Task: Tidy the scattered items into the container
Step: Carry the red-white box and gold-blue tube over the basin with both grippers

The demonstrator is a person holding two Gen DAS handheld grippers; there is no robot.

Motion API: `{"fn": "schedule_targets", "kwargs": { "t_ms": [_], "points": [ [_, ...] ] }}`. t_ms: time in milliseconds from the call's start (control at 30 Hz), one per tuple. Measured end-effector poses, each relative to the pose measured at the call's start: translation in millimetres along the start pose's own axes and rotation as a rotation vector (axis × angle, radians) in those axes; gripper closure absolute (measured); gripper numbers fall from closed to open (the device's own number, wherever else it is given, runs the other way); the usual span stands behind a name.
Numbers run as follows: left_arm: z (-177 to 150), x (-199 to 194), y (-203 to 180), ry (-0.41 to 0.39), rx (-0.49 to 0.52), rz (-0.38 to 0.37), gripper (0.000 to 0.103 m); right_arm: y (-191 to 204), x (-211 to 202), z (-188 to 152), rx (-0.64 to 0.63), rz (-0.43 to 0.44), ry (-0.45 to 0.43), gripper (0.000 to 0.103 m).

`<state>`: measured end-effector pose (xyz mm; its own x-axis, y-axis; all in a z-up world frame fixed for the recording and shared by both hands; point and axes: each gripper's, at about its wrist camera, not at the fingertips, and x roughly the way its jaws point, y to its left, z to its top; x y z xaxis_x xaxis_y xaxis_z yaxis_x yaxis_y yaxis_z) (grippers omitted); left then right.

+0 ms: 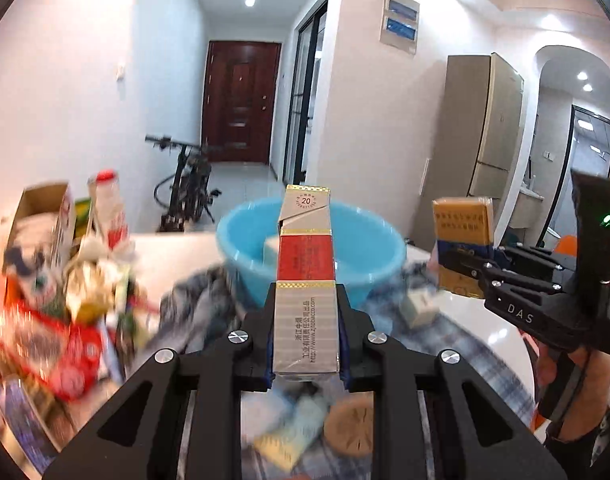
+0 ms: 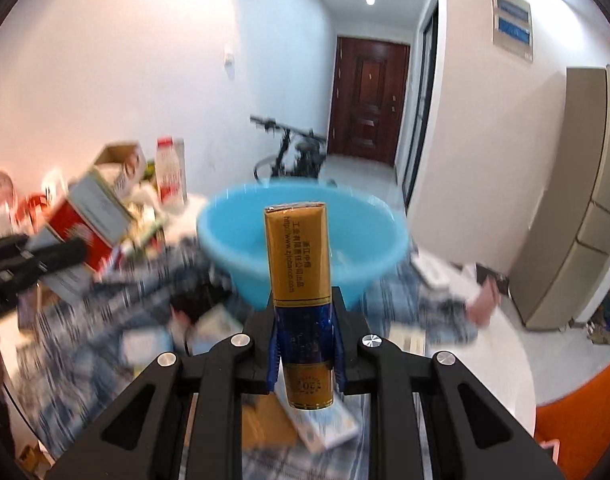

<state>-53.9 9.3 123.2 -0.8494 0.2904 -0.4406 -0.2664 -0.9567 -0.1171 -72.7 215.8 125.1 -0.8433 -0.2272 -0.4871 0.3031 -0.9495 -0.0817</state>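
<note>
My left gripper (image 1: 306,312) is shut on a red, white and gold cigarette pack (image 1: 305,264), held upright above the table. My right gripper (image 2: 305,320) is shut on a gold and blue cigarette pack (image 2: 301,264), also upright. The left wrist view shows that pack (image 1: 463,236) and the right gripper (image 1: 465,268) at the right. A light blue plastic basin (image 1: 361,248) (image 2: 241,232) stands just beyond both packs, with a pale boxy item (image 1: 271,250) inside. The left gripper (image 2: 21,264) enters the right wrist view from the left edge.
A checked cloth (image 2: 85,340) covers the round white table (image 2: 501,340), with small packets and a round brown disc (image 1: 351,426) scattered below the grippers. Boxes, a bottle (image 1: 107,208) and packaging pile up at the left. A bicycle (image 1: 185,184) stands behind.
</note>
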Motion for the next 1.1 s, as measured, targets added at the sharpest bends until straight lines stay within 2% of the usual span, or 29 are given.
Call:
{"fn": "schedule_targets", "kwargs": {
  "t_ms": [267,433,567,767,1000,1100],
  "points": [
    [77,43,3,-0.052,0.026,0.056,0.082,-4,20,87,0.053,0.011,-0.090,0.081],
    [95,82,18,-0.044,-0.023,0.062,0.082,-6,57,115,0.093,0.014,-0.088,0.081],
    [92,113,26,-0.031,-0.017,0.107,0.082,-3,88,121,0.092,0.008,-0.070,0.081],
    [79,150,39,0.036,-0.044,0.115,0.082,-7,133,116,0.099,-0.010,-0.019,0.081],
    [79,153,41,0.040,-0.051,0.128,0.082,-8,144,108,0.086,-0.041,-0.007,0.081],
    [80,154,40,0.045,-0.044,0.127,0.082,-9,143,107,0.092,-0.027,-0.005,0.081]
  ]
}}
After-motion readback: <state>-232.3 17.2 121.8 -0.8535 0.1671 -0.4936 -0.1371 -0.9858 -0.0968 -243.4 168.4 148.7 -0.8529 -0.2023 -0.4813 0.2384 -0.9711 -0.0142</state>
